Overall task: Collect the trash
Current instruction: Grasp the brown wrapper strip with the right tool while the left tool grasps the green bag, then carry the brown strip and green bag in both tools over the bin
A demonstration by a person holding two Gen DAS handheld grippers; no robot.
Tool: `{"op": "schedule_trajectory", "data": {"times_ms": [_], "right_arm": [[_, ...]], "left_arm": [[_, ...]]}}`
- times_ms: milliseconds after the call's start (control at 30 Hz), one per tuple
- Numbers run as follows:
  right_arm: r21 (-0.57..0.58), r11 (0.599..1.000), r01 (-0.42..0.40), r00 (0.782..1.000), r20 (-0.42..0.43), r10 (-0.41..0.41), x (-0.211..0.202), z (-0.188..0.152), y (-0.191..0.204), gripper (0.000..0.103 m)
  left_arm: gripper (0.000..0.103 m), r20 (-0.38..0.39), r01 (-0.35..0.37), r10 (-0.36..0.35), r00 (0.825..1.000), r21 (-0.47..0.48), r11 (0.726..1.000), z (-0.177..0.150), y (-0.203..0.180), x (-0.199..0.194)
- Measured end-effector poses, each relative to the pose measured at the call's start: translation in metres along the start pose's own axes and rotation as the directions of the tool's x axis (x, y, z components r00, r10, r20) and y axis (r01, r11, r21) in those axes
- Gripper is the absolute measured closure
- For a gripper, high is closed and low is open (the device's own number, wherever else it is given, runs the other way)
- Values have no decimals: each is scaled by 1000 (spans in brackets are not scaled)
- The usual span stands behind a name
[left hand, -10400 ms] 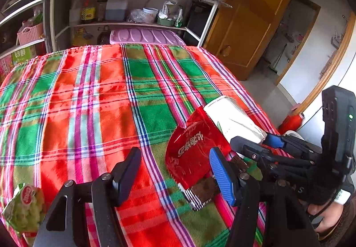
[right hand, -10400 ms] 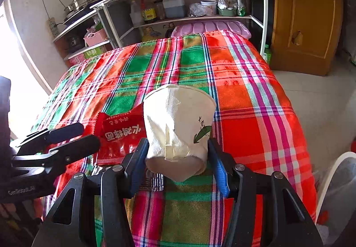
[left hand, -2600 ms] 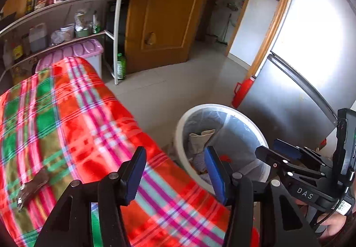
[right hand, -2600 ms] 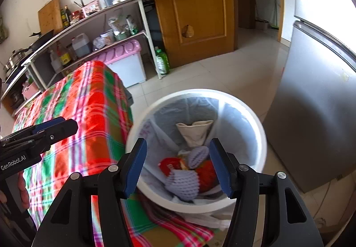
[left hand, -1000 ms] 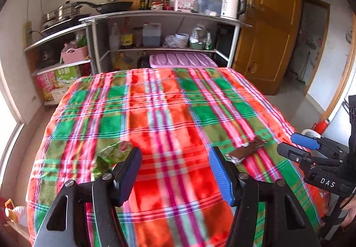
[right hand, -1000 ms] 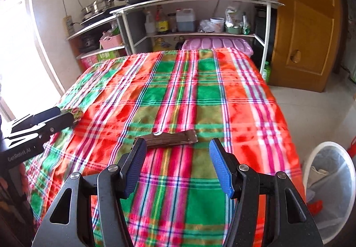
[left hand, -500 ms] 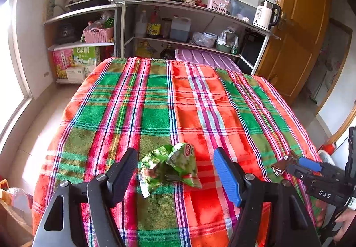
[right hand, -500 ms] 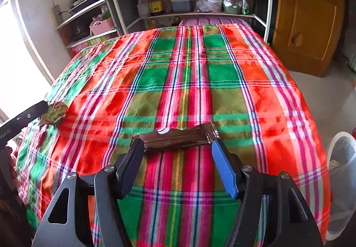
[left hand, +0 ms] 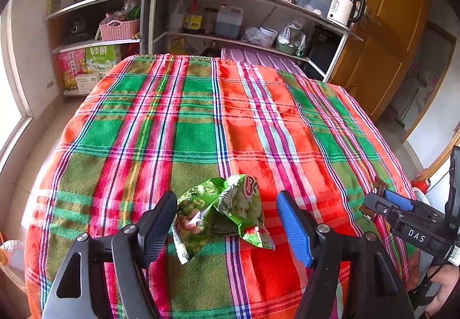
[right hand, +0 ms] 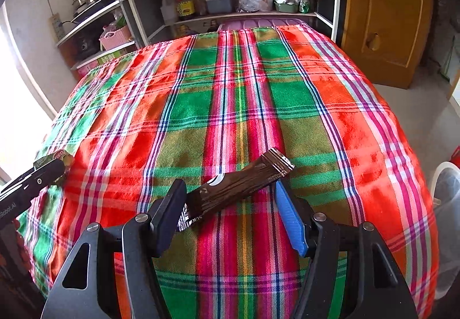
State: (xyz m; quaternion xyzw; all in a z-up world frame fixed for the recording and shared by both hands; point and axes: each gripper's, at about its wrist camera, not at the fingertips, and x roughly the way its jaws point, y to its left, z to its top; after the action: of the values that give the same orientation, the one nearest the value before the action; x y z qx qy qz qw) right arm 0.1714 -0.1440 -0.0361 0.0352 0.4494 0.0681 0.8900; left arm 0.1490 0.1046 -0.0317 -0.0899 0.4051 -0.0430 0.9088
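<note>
Both tools are lined up for a pickup. The left tool (left hand: 227, 224) stands apart around the green snack bag (left hand: 222, 211) on the checked surface (left hand: 201, 123). The right tool (right hand: 230, 209) is closing around the brown wrapper (right hand: 238, 186), not yet pinching. Next comes squeezing, lifting, then carrying to the bin (right hand: 447, 189).

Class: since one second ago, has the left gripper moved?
Yes. The left gripper has closed in on the green snack bag, now between its fingers on the plaid tablecloth.
</note>
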Motion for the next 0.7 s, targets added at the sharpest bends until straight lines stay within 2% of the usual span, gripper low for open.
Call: {"op": "schedule_trajectory", "data": {"times_ms": [67, 133, 200, 600, 700], "right_arm": [[3, 1000, 10, 1000, 5, -10, 0, 0, 0, 49], [10, 1000, 20, 1000, 9, -21, 0, 1, -2, 66], [21, 1000, 17, 1000, 11, -17, -1, 1, -4, 71], [14, 1000, 1, 999, 33, -2, -9, -1, -7, 88], [4, 1000, -3, 999, 49, 3, -15, -2, -8, 92]], "left_arm": [[32, -3, -2, 2, 1000, 4, 1000, 0, 0, 3], [42, -6, -4, 4, 1000, 6, 1000, 1, 0, 5], [44, -4, -11, 11, 1000, 5, 1000, 1, 0, 5], [60, 30, -10, 7, 1000, 80, 997, 1, -20, -7], [60, 31, 0, -3, 1000, 97, 995, 1, -28, -10]]}}
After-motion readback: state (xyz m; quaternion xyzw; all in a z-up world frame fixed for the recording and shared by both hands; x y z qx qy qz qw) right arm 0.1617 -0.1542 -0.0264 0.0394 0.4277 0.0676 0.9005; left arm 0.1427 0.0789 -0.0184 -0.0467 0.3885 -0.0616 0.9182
